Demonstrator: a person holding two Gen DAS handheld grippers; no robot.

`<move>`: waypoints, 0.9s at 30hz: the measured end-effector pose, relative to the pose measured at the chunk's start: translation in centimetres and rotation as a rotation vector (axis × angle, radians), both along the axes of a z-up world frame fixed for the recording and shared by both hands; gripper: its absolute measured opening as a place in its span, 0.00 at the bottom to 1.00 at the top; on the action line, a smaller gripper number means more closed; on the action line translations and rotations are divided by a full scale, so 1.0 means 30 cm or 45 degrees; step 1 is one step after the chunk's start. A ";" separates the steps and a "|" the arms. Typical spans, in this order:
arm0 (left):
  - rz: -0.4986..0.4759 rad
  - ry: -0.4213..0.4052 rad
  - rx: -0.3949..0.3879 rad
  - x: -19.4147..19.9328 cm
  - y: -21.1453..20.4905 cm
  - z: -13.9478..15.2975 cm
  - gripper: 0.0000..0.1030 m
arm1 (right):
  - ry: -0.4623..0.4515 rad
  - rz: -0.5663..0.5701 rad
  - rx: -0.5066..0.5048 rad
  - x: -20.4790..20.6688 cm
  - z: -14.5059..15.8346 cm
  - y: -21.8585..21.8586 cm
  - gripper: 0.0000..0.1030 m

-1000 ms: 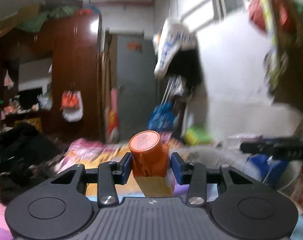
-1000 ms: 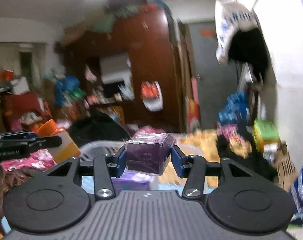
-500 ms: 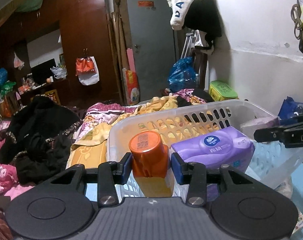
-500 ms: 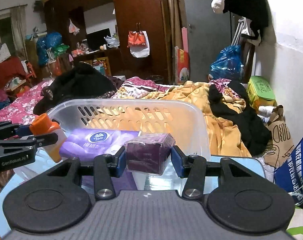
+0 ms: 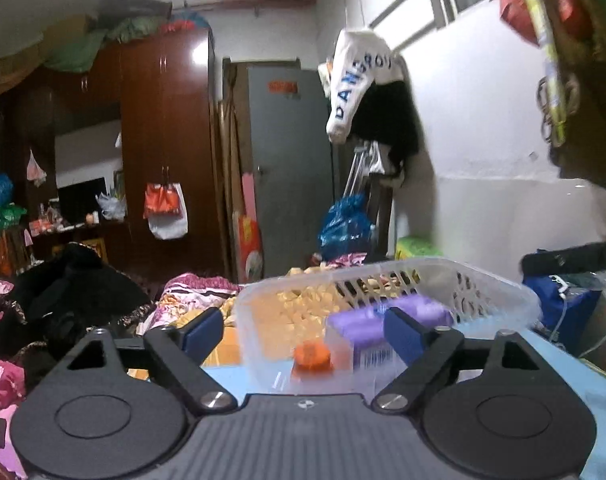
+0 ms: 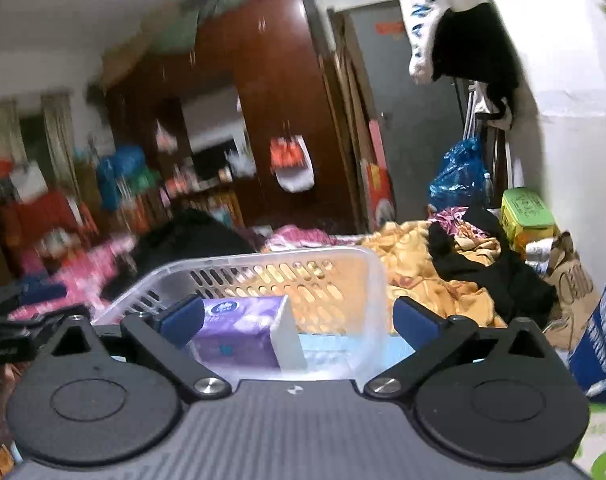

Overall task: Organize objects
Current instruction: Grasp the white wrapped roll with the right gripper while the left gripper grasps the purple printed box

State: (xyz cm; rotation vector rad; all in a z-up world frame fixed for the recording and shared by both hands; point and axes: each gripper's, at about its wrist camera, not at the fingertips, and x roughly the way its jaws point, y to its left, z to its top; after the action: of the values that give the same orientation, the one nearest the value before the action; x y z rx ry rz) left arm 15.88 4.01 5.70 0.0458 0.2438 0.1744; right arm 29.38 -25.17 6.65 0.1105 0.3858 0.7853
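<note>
A: Left hand-held gripper (image 5: 299, 334): fingers spread wide, nothing between them. Beyond the gap, translucent white basket (image 5: 499, 284) on the light blue table (image 5: 551, 356).

B: Contents, left view: orange-capped bottle (image 5: 312, 358) low in the near corner of the basket, just beside the purple tissue pack (image 5: 383, 320). Both inside the basket, apart from the fingertips and farther forward.

A: Right hand-held gripper (image 6: 299, 318): likewise spread, gripping nothing. Same basket (image 6: 263, 260) straight ahead, slotted far wall visible.

B: Contents, right view: tissue pack (image 6: 239, 332) in the left part of the basket, close behind the left blue pad (image 6: 183, 316), contact impossible to judge. White upright panel (image 6: 289, 340) at the pack's right end. Purple box from the task not discernible in either view.

A: Background: bed heaped with yellow blanket (image 6: 415, 264), dark wardrobe (image 5: 163, 140), grey door (image 5: 291, 168).
</note>
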 end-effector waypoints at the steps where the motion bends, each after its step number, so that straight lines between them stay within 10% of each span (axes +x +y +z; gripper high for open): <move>1: -0.004 0.001 -0.007 -0.044 0.013 -0.030 0.91 | 0.011 -0.004 0.011 -0.009 -0.026 -0.031 1.00; 12: 0.061 0.169 -0.228 -0.085 0.235 -0.257 0.91 | 0.288 -0.119 -0.135 0.070 -0.259 -0.048 1.00; 27: 0.044 0.363 -0.206 0.002 0.233 -0.323 0.91 | 0.285 -0.090 -0.254 0.083 -0.312 0.021 0.89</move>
State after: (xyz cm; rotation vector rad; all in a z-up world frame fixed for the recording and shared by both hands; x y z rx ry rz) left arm 15.96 10.99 -4.00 -0.0947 0.5428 0.1815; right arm 31.86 -24.55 -2.71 0.0245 0.6669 0.6627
